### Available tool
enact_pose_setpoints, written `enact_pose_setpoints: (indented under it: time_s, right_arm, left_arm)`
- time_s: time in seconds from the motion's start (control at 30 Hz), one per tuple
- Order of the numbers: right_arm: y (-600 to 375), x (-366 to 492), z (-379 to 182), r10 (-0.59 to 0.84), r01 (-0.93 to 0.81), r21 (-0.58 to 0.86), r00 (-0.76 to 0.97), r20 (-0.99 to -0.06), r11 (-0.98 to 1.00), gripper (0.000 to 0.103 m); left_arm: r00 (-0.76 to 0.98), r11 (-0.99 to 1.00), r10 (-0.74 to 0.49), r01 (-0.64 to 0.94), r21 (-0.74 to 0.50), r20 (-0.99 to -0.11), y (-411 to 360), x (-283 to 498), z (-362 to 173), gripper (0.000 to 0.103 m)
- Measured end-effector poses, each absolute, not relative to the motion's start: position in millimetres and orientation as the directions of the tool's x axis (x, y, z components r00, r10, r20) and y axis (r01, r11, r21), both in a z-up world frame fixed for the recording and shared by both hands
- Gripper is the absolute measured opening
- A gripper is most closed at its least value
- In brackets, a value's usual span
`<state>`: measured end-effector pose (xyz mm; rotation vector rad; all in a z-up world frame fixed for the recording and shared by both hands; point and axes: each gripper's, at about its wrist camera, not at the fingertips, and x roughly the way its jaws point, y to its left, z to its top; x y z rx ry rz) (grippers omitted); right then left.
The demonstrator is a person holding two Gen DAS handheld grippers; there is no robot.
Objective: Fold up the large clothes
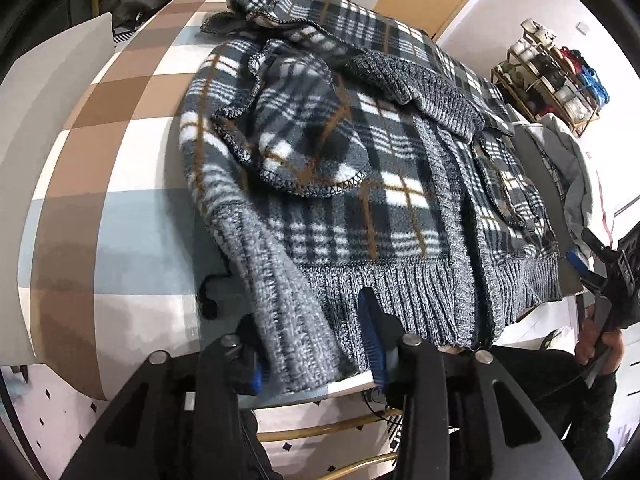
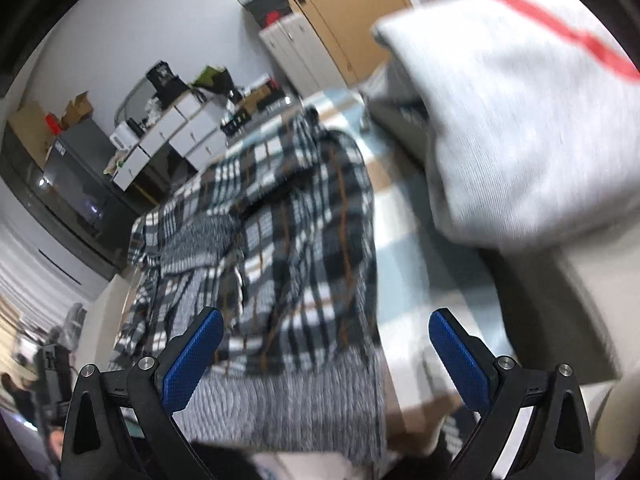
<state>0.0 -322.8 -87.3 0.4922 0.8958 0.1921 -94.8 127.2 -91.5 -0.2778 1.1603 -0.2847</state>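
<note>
A plaid fleece jacket (image 1: 340, 152) with grey ribbed knit hem, collar and cuffs lies spread on the checked tablecloth (image 1: 120, 160). Its sleeve is folded across the body. The grey knit cuff end of a sleeve (image 1: 296, 320) lies between the blue pads of my left gripper (image 1: 316, 360) at the table's near edge; the pads stand apart from it, so the gripper is open. My right gripper (image 2: 328, 360) hangs wide open over the jacket's ribbed hem (image 2: 288, 408), holding nothing. That gripper (image 1: 600, 272) also shows at the right of the left wrist view, in a hand.
A pale grey garment with a red stripe (image 2: 520, 120) lies piled at the table's right side, close to the right gripper. A shelf of shoes (image 1: 552, 76) stands against the far wall. Gold metal bars (image 1: 328, 432) run below the table edge. Cabinets (image 2: 172, 132) line the room's far side.
</note>
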Motion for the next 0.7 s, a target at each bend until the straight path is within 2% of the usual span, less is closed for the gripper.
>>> enact_pose_setpoints:
  time_s: [0.07,0.2,0.3,0.43,0.47,0.53,0.6,0.7]
  right_arm:
    - [-322,1,-96,0.350,0.069,0.465,0.564,-0.748,0.883,0.103]
    - [-315,2,-102,0.404,0.043,0.489,0.503,-0.764,0.871,0.103]
    - [-302,5,-108,0.417,0.015,0.472,0.443,-0.793,0.882,0.097]
    - [-279,8,-113,0.407,-0.054,0.420,0.386,-0.828,0.906,0.095]
    - [-272,7,-112,0.407,-0.083,0.407,0.380,-0.831,0.909,0.093]
    - [-264,6,-112,0.438,-0.123,0.424,0.362,-0.823,0.897,0.082]
    - [-260,4,-113,0.498,-0.161,0.472,0.338,-0.799,0.867,0.065]
    - [-264,0,-108,0.576,-0.193,0.544,0.340,-0.743,0.817,0.058]
  left_arm:
    - [0.369,0.928,-0.367,0.079,-0.365,-0.854,128,-95,-92,0.033]
    - [0.368,0.916,-0.390,0.065,-0.395,-0.844,132,-94,-92,0.033]
    - [0.367,0.916,-0.391,0.067,-0.395,-0.844,133,-95,-92,0.033]
    - [0.370,0.923,-0.378,0.080,-0.377,-0.849,130,-95,-92,0.033]
    - [0.367,0.922,-0.382,0.084,-0.379,-0.848,130,-96,-92,0.033]
    - [0.367,0.922,-0.382,0.085,-0.378,-0.848,128,-96,-92,0.033]
    - [0.366,0.921,-0.383,0.086,-0.379,-0.848,128,-96,-92,0.033]
    - [0.366,0.921,-0.384,0.084,-0.380,-0.848,129,-96,-92,0.033]
